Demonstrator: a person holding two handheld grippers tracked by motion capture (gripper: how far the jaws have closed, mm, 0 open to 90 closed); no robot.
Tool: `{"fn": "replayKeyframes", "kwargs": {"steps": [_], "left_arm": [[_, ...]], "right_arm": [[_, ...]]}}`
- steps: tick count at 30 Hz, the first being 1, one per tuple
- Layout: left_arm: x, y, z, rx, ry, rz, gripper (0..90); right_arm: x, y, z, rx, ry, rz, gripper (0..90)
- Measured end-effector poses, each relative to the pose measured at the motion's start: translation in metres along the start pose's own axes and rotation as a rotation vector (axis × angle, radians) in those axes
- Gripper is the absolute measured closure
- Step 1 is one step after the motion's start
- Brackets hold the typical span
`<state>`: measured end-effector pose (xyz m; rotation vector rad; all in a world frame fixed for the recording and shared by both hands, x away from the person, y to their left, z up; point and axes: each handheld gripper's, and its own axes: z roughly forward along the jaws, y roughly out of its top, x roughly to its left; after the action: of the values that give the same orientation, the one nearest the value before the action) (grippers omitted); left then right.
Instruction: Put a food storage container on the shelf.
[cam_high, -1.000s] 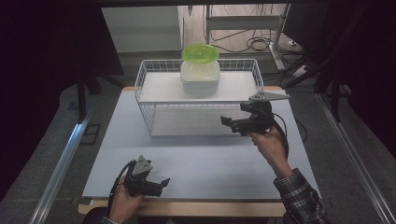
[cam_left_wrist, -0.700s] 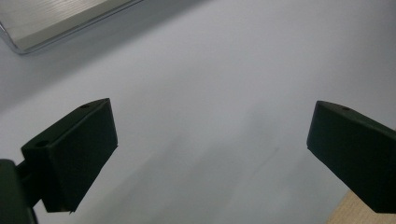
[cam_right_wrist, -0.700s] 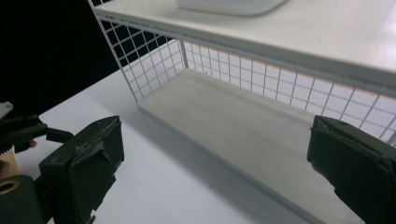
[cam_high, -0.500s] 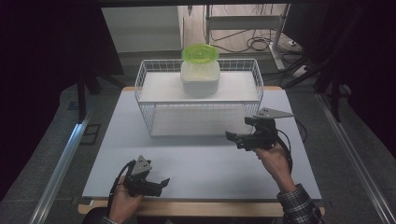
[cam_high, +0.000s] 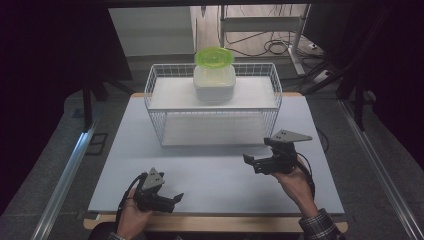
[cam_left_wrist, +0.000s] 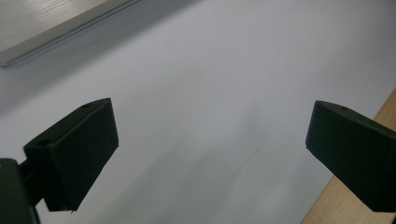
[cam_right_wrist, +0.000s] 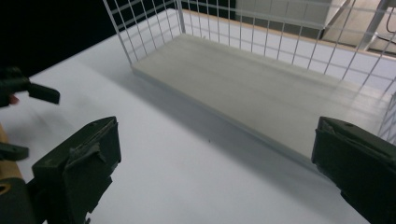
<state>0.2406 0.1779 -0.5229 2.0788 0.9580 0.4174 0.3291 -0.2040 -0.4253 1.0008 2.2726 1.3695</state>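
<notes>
Nearest you, your left hand (cam_high: 131, 215) holds the left gripper (cam_high: 172, 200) low at the front edge of the table (cam_high: 115, 150), its jaws pointing to the right; in the left gripper view the 2 black jaws stand wide apart with nothing between them, over bare white tabletop, with the wooden edge strip (cam_left_wrist: 348, 205) at the lower right. A little farther in and to the right, your right hand (cam_high: 295, 180) holds the right gripper (cam_high: 250, 162) above the table, its grey three-cornered plate (cam_high: 290, 136) on top and its jaws pointing left; in the right gripper view its 2 jaws are also spread wide and hold nothing, and the left gripper's jaw tips show at that view's left edge. Beyond both grippers stands the white wire rack (cam_high: 212, 107) with 2 shelves; the right gripper is near its front right corner but apart from it; the lower shelf (cam_right_wrist: 261, 88) is bare. On the upper shelf, toward the back, sits a white container (cam_high: 214, 82) with a green lid (cam_high: 214, 56) on top; whether the lid is pressed shut I can't tell from here.
</notes>
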Motion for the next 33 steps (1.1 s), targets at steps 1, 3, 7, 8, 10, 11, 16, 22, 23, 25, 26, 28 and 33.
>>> {"fn": "replayKeyframes", "kwargs": {"steps": [1,3,7,8,10,11,16,22,23,25,26,28,33], "left_arm": [[0.0,0.0,0.0,0.0,-0.001,0.001,2.1],[0.0,0.0,-0.001,-0.003,-0.005,0.001,1.9],[0.0,0.0,-0.002,-0.005,-0.011,-0.001,1.9],[0.0,0.0,-0.002,-0.007,-0.016,-0.003,2.0],[0.0,0.001,-0.002,-0.011,-0.025,-0.01,2.2],[0.001,0.0,-0.002,-0.013,-0.028,-0.013,2.2],[0.002,0.0,-0.001,-0.018,-0.021,-0.015,2.4],[0.0,-0.001,0.001,-0.018,-0.001,0.01,1.6],[0.0,-0.001,0.001,-0.019,-0.002,0.012,1.5],[0.0,-0.001,0.002,-0.019,0.0,0.014,1.4],[0.0,-0.001,0.002,-0.017,0.004,0.016,1.4],[-0.001,-0.001,0.003,-0.013,0.006,0.019,1.4],[-0.001,-0.001,0.004,-0.008,0.01,0.022,1.3]], "right_arm": [[0.001,-0.003,0.001,0.004,-0.007,-0.004,1.0],[0.003,-0.009,0.001,0.013,-0.017,-0.014,0.5],[0.007,-0.02,0.002,0.022,-0.033,-0.016,0.0],[0.007,-0.022,0.001,0.023,-0.034,-0.014,0.0],[0.008,-0.027,0.001,0.026,-0.036,-0.009,0.0],[0.008,-0.03,0.001,0.03,-0.039,-0.009,0.0],[0.008,-0.044,0.0,0.045,-0.047,-0.001,0.0],[0.007,-0.064,0.001,0.082,-0.056,-0.002,0.0],[0.007,-0.068,0.002,0.09,-0.055,0.0,0.0],[0.007,-0.074,0.003,0.112,-0.059,-0.008,0.0],[0.007,-0.078,0.003,0.125,-0.065,-0.01,0.0],[0.007,-0.084,0.005,0.152,-0.07,-0.013,0.0],[0.006,-0.092,0.009,0.192,-0.055,0.001,0.0]]}}
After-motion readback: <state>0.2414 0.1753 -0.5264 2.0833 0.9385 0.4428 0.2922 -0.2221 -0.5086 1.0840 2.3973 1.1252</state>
